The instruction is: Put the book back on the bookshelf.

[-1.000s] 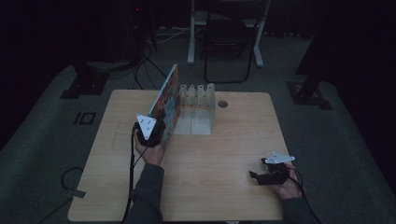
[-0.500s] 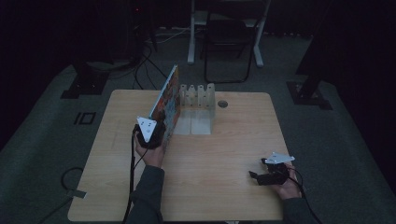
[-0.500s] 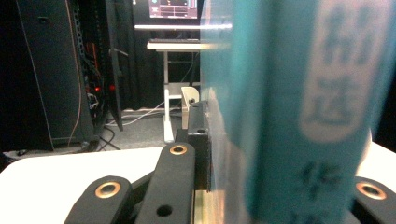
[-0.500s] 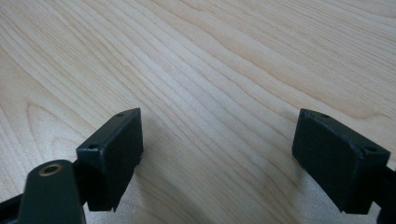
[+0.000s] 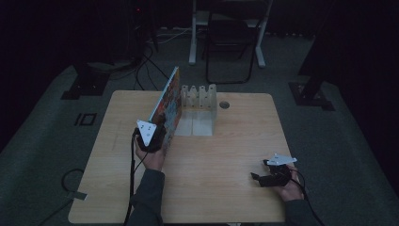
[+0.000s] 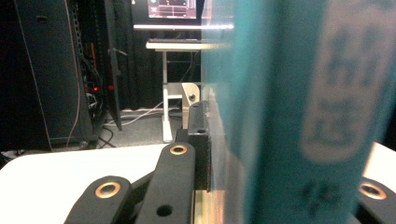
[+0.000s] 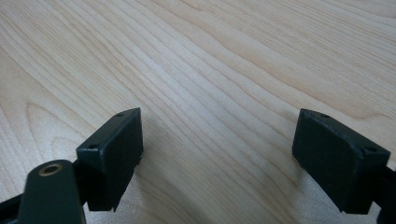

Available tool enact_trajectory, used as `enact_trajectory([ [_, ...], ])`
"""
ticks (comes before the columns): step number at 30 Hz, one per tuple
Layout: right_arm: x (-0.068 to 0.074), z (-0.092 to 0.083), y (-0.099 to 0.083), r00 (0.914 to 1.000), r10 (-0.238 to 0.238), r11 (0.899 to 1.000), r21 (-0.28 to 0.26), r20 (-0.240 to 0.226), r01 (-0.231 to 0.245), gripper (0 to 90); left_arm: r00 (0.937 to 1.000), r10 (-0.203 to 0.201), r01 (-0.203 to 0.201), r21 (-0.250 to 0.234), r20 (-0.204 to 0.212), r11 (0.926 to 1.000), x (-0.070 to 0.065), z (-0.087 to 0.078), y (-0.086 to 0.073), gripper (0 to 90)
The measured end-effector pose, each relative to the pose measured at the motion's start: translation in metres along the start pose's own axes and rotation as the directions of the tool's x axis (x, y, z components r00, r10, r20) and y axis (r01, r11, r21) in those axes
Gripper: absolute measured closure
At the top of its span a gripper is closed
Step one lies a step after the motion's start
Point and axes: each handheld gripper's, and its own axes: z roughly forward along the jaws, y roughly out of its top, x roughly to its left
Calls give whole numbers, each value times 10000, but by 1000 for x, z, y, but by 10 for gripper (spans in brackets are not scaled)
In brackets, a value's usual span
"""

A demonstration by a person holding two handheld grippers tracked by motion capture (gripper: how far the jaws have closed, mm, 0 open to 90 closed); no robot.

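L gripper (image 5: pixel 157 136) clamped on near edge of book (image 5: pixel 170 106); book stands upright on its edge at table (image 5: pixel 226 141) centre-left, far end just beside white slotted rack (image 5: pixel 200 96) w/ cover tilted slightly. In left gripper view the teal spine (image 6: pixel 299 112) sits between the jaws, pad flat vs. cover. R gripper (image 5: pixel 263 175) near table's front-right corner, well apart from book, jaws wide open over bare wood, holding nothing.

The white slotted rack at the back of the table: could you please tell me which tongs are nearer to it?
Left. The left tongs are shut on the book standing upright just beside the rack; the right tongs rest open near the table's front right corner, well away.
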Motion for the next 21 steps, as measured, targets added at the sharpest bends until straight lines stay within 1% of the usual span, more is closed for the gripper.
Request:
enact_trajectory([
  [21,0,0,0,10000,20,10000,5,-4,-20,159,10000,-49,49,10,80,10000,4,-4,-7,808],
])
